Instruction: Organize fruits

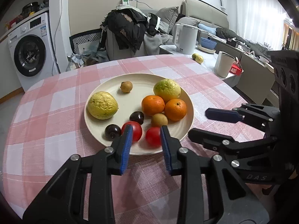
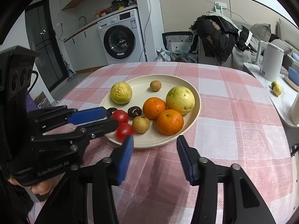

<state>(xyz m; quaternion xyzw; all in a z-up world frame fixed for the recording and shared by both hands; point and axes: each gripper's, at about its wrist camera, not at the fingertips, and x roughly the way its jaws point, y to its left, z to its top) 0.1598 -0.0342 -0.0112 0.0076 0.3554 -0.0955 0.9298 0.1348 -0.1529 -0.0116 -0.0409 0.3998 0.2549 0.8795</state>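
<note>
Tongs both spread: left gripper point(image 1: 146, 140) at lower centre should straddle one blurred tomato point(image 1: 153, 136) squarely, squeezing gently; right gripper point(image 2: 155, 149) waits.

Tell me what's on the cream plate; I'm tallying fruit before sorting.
On the plate: two guavas, two oranges, two red tomatoes, two dark plums, two small brown fruits. The left gripper partly hides one plum.

A table point(image 1: 56, 97) under pink checked cloth point(image 2: 233, 123) bears one cream plate point(image 1: 112, 85) of fruit.
</note>
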